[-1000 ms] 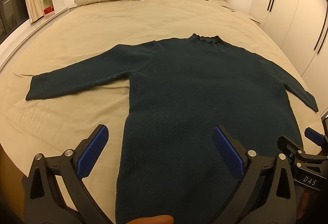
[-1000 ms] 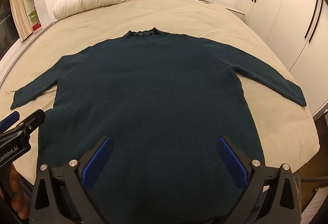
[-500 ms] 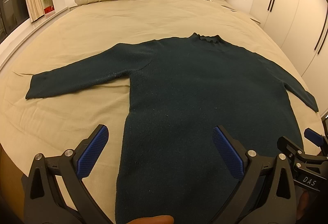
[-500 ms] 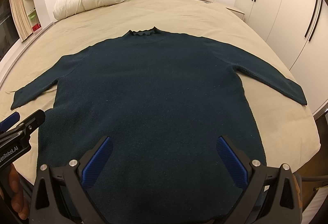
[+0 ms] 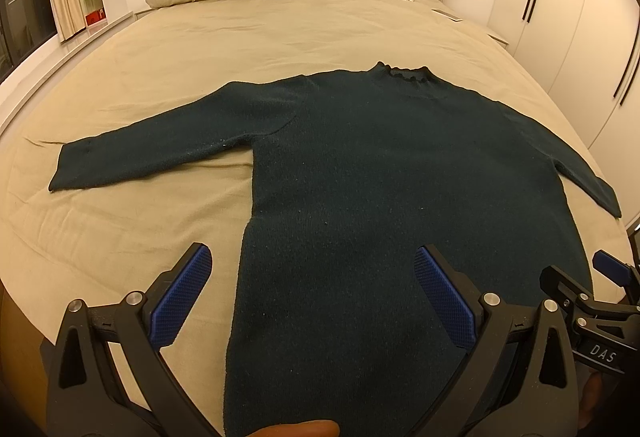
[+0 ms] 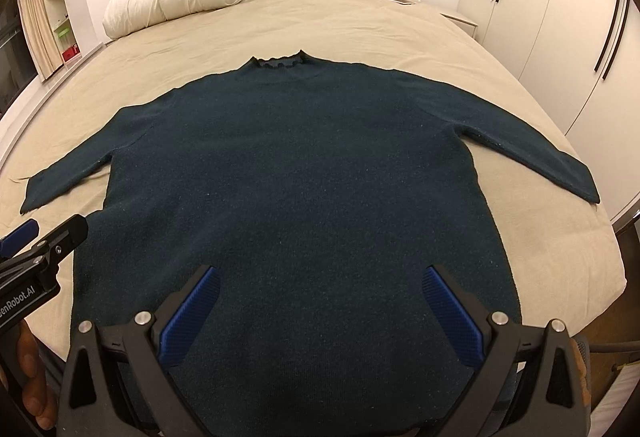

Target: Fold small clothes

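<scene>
the sweater (image 6: pixel 296 189) lies flat and face-up on the bed (image 6: pixel 360 21), collar at the far end, hem at the near edge, both sleeves spread out to the left and right. no fold is started yet.

risks from here:
- the knit looks thick and soft. a shallow pinch on the hem is likely to take only the top layer, so the back layer would stay down and the fold would come out crooked.
- the hem sits at the near edge of the bed. a pull toward the person could drag the sweater off the edge.
- the sleeves reach far out to each side. if the body is folded before they are brought in, they may bunch under it.
- uneven lift between the two sides would skew the fold line.

pose: the left gripper (image 5: pixel 308 297) hovers above the near left part of the sweater, jaws spread wide, holding nothing. the right gripper (image 6: pixel 320 313) hovers above the near middle of the hem, jaws likewise released and empty. both point toward the collar. neither touches the cloth.
</scene>
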The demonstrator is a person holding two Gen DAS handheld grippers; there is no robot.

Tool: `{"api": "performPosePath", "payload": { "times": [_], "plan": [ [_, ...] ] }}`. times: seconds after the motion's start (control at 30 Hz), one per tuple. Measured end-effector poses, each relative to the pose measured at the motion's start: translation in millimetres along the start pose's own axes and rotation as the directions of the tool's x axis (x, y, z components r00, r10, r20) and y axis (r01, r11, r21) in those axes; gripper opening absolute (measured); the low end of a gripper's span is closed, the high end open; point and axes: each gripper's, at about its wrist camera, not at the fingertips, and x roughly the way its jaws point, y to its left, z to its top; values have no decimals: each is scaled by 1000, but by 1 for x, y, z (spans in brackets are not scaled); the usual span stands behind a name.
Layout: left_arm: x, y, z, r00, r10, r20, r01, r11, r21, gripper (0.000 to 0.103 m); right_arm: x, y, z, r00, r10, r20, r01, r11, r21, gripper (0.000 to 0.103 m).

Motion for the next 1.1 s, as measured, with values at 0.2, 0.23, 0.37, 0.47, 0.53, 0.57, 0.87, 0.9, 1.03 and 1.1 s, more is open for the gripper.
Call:
{"api": "performPosePath", "payload": {
  "times": [0.2, 0.23, 0.37, 0.47, 0.53, 0.57, 0.87, 0.9, 1.03, 1.1],
  "plan": [
    [1, 1, -1, 1000, -1, -1, 1, 1000, 0, 103, 0, 0, -1, 1000, 1, 0, -1, 1000, 1, 103],
    [1, 1, -1, 1000, 0, -1, 0, 1000, -1, 103, 0, 0, 0, 1000, 0, 0, 0, 1000, 1, 103],
    [1, 0, 0, 1000, 0, -2, 0, 1000, -1, 103, 0, 0, 0, 1000, 0, 0, 0, 1000, 0, 103],
    [1, 0, 0, 1000, 0, -2, 0, 1000, -1, 103, 0, 0, 0, 1000, 1, -1, -1, 1000, 1, 103],
    [1, 1, 0, 1000, -1, -3, 1, 1000, -1, 103, 0, 0, 0, 1000, 0, -1, 0, 1000, 0, 103],
    [2, 1, -1, 1000, 0, -3, 0, 1000, -1, 103, 0, 0, 0, 1000, 0, -1, 0, 1000, 0, 103],
    [7, 6, -11, 1000, 1, -5, -1, 1000, -5, 103, 0, 0, -2, 1000, 0, -2, 0, 1000, 1, 103],
    [7, 7, -10, 1000, 2, -5, -2, 1000, -6, 103, 0, 0, -1, 1000, 1, -2, -1, 1000, 1, 103],
    [7, 8, -7, 1000, 7, -6, -8, 1000, -11, 103, 2, 1, -5, 1000, 1, -5, -1, 1000, 0, 103],
    [7, 10, -7, 1000, 9, -1, -9, 1000, -14, 103, 3, 2, -6, 1000, 0, -6, 0, 1000, -2, 103]
  ]
}}
